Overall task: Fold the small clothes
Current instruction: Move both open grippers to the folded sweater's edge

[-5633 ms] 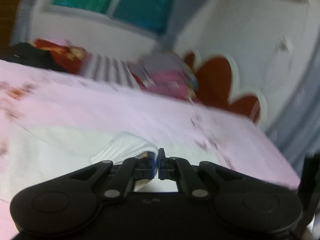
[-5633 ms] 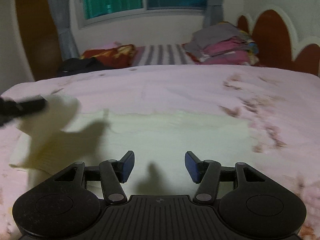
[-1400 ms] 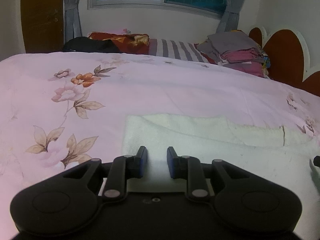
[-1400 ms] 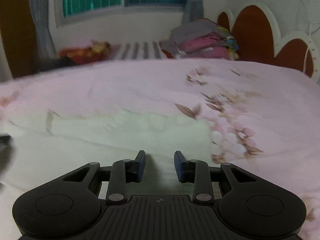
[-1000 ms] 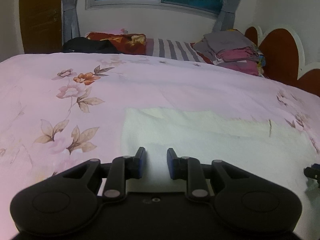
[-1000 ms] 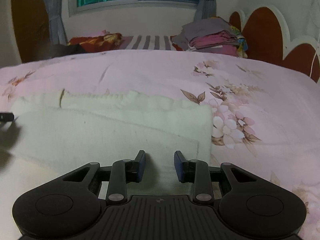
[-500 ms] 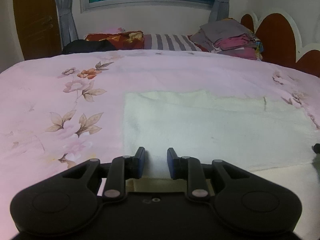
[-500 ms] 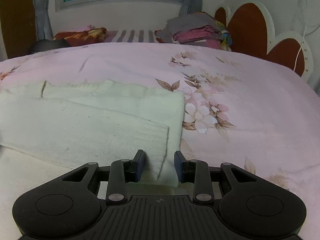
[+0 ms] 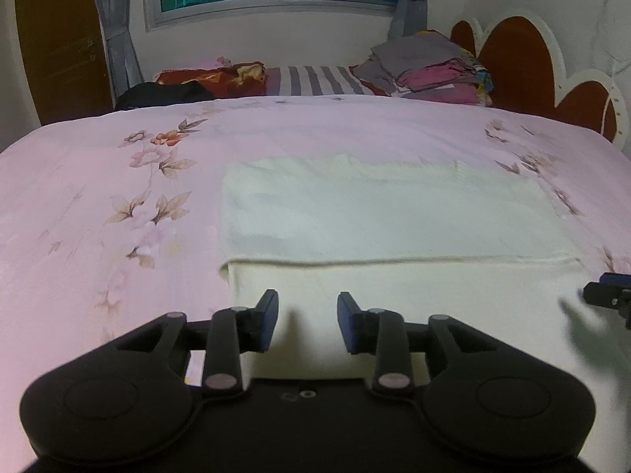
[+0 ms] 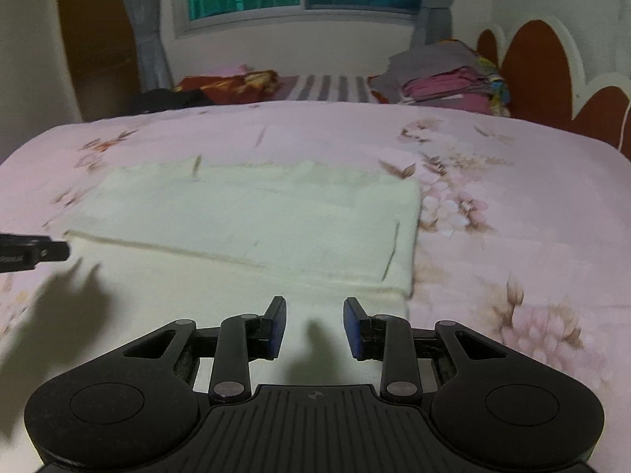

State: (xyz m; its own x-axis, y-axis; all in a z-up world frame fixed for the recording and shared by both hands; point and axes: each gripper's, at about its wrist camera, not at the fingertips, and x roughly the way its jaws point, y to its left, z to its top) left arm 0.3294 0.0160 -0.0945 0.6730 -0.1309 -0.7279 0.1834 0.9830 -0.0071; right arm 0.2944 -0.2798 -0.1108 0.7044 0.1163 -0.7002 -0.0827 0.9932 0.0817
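Cloth: one cream cloth point(image 9: 394, 216), folded over itself, flat on the pink floral bedspread point(image 9: 98, 205).
Left gripper point(image 9: 307, 323): one, jaws just widened, nothing between them.
Right gripper point(image 10: 314, 325): one, jaws apart, empty.
Folded clothes pile point(image 9: 430, 67): one, by the headboard.

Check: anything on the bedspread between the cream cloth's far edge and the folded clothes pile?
Nothing: bare floral bedspread between the cream cloth and the folded clothes pile, shown by both wrist views.

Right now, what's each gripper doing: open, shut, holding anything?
Left gripper: open, jaws just opened, nothing between them, above the cream towel.
Right gripper: open, holding nothing.
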